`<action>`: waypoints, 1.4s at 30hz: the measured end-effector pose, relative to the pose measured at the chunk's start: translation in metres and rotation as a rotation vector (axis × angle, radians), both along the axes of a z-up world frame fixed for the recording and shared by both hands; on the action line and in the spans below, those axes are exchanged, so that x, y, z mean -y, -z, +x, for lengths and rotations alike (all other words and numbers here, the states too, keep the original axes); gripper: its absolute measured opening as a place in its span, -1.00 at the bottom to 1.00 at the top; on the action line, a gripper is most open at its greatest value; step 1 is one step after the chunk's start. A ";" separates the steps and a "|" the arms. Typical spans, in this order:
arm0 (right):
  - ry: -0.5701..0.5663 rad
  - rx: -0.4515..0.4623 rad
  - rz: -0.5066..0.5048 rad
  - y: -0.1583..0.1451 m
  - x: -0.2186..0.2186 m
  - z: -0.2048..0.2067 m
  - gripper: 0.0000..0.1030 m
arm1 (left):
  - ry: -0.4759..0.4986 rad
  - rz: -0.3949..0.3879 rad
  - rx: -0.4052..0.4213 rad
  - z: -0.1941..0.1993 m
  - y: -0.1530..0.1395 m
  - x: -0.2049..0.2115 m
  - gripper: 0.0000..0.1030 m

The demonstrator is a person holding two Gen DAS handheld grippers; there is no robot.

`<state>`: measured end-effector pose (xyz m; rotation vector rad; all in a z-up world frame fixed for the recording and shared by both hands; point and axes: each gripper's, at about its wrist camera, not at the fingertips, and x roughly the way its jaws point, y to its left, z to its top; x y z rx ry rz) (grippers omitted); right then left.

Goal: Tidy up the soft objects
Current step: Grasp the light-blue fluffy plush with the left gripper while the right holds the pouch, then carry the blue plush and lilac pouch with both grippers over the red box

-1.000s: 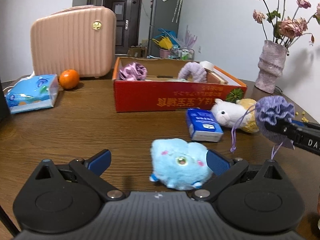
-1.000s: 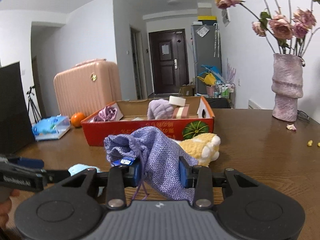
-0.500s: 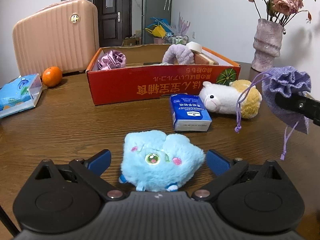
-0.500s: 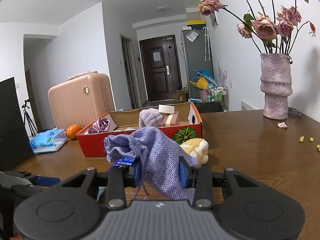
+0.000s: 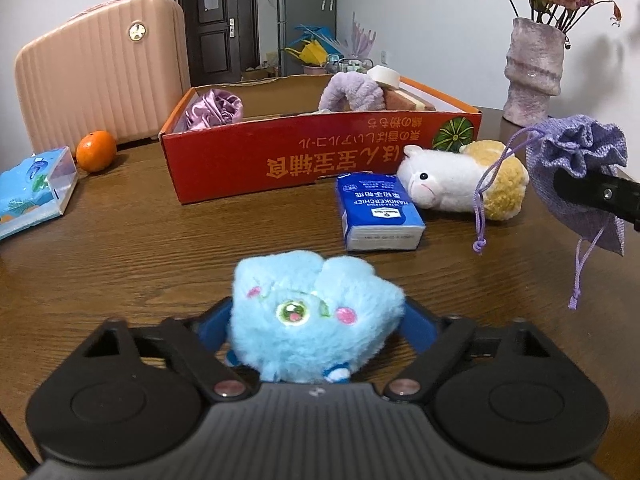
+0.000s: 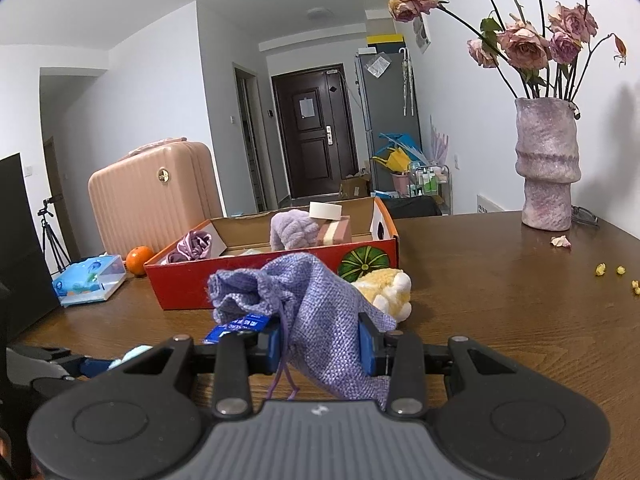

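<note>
While closing, left hand-held gripper (image 5: 316, 326) flanks blue plush (image 5: 316, 316) | right hand-held gripper (image 6: 322, 344) pinches purple pouch (image 6: 320, 312)

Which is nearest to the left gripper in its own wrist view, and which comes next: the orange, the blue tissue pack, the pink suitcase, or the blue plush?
1. Blue plush, between the closing jaws.
2. Blue tissue pack, ahead, slightly right.
3. Orange, far left.
4. Pink suitcase, behind the orange.

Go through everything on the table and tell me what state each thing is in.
Left gripper: closing around the blue plush toy, which sits on the table.
Right gripper: shut on the purple drawstring pouch, held up.
Red cardboard box: open-topped, partly filled.
Alpaca plush: lying on its side.
Tissue pack: lying flat.
</note>
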<state>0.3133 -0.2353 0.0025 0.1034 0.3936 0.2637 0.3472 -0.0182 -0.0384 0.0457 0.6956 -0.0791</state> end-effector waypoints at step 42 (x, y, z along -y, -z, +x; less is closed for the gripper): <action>-0.042 0.102 -0.009 -0.033 -0.021 0.020 -0.29 | -0.044 -0.059 0.233 -0.014 -0.059 -0.014 0.57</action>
